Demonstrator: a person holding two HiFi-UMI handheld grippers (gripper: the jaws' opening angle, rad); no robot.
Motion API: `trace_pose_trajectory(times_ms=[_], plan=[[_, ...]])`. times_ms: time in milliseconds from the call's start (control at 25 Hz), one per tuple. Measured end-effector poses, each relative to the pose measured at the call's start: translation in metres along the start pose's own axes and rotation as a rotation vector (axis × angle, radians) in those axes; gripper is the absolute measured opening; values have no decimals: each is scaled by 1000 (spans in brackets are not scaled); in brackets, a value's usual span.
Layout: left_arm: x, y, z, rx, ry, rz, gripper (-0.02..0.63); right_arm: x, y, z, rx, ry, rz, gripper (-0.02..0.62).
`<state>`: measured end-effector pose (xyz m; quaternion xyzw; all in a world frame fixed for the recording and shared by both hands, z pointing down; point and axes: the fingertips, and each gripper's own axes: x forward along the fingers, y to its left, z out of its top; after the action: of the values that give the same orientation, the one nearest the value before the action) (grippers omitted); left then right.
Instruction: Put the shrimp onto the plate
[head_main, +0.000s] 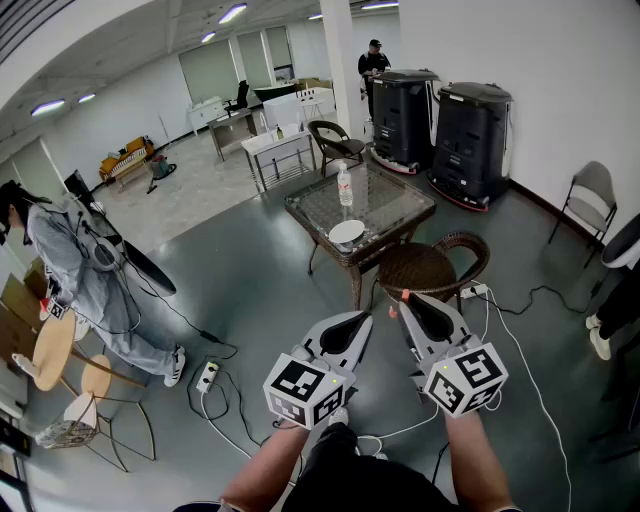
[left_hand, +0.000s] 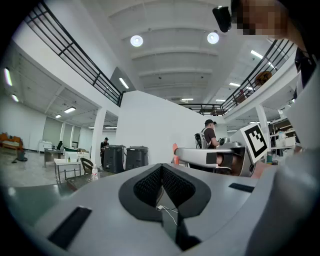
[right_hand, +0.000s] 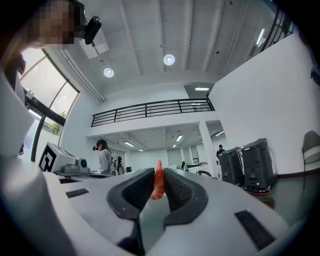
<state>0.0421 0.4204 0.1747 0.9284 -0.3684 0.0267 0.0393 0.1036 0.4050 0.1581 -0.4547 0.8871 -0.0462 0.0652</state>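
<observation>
While aloft, shrimp (right_hand: 158, 181) btwn rt fingers (right_hand: 178, 188).

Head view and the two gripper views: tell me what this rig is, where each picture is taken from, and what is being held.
There is no robot here: a person holds a two-jaw gripper in each hand. The wide picture comes from a camera on the person's head, looking down at both tools; the cubes with square markers are part of them. The other two pictures come from cameras riding on each gripper, looking along its jaws. The left gripper has its jaws together with nothing between them. The right gripper is shut on a small orange shrimp. Ahead stands a glass-topped table with a white plate and a water bottle on it. The shrimp is not yet on the plate.
</observation>
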Motion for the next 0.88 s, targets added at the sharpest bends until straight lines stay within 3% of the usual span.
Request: trace_pose_trajectory(times_ms=[880], plan=[[9,-6,-8,-9,1,3,9,-6,-12,-2,23,-11,12,64]])
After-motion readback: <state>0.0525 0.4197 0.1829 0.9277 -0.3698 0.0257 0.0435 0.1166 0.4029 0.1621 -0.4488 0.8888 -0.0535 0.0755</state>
